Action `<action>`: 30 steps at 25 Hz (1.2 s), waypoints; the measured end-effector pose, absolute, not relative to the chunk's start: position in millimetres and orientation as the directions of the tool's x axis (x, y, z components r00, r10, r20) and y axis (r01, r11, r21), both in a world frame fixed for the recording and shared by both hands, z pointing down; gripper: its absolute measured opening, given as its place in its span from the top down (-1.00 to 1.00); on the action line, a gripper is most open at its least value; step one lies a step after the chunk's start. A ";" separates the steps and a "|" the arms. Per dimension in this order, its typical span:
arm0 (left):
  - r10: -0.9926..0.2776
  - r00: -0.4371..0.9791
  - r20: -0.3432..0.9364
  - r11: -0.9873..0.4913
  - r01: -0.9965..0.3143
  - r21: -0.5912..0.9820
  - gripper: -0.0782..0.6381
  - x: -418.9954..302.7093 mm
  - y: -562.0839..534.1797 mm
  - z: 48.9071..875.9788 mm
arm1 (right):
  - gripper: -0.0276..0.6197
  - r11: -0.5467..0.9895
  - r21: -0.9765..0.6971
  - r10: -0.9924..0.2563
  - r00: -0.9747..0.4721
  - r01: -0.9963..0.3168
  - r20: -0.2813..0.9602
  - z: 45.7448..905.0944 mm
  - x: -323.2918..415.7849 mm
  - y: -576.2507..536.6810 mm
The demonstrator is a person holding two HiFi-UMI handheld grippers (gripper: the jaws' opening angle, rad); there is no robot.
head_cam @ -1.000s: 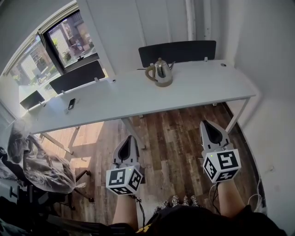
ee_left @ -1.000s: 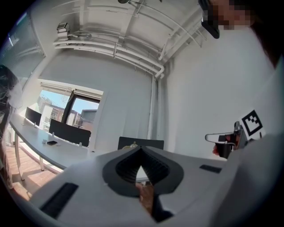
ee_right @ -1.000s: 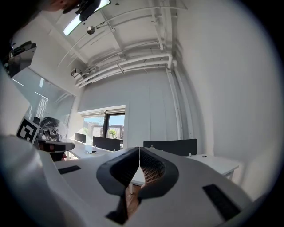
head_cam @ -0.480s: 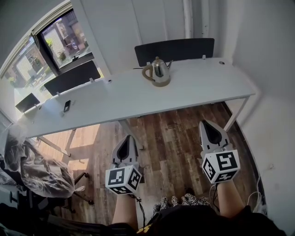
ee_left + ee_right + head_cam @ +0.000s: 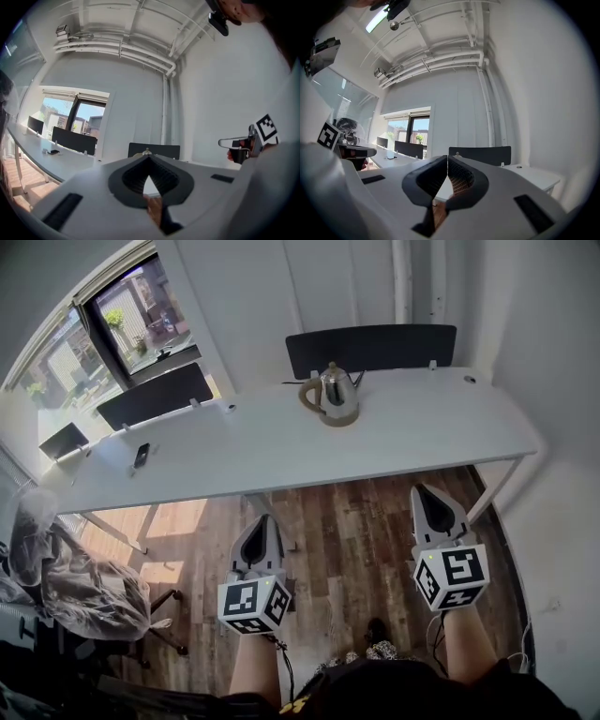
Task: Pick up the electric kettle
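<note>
kettle (image 5: pixel 335 395): upright on white desk (image 5: pixel 281 442), near its back edge
left gripper (image 5: pixel 262 521): fingers closed together, over wood floor (image 5: pixel 347 531), well apart from kettle
right gripper (image 5: pixel 423 491): fingers closed together, near desk's front edge

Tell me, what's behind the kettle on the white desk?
A dark divider panel stands behind the kettle at the back edge of the desk, white wall beyond. The kettle's top covers part of it.
</note>
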State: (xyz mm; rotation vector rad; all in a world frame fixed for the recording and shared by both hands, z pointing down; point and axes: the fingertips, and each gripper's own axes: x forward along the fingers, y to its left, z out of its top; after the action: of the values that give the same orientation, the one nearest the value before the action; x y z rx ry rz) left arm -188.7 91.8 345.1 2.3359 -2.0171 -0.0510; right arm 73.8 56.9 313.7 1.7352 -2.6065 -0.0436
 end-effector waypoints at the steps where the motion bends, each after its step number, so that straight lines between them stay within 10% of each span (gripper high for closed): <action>1: -0.990 0.143 0.010 -0.142 -0.987 0.078 0.78 -188.7 83.7 345.8 | 0.89 0.390 0.027 -0.921 -0.390 -0.920 -0.008 313.9 75.3 47.9; 30: -0.998 0.053 0.014 -0.052 -0.998 0.033 0.78 -150.7 -48.8 339.3 | 0.89 0.501 0.004 -0.866 -0.501 -0.866 -0.010 315.4 106.8 -99.5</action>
State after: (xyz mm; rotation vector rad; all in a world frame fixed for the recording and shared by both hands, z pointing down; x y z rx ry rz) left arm -150.7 -48.8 339.3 2.2547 -2.1389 -0.0192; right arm 106.8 -99.5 315.4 1.5732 -2.7270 -0.0132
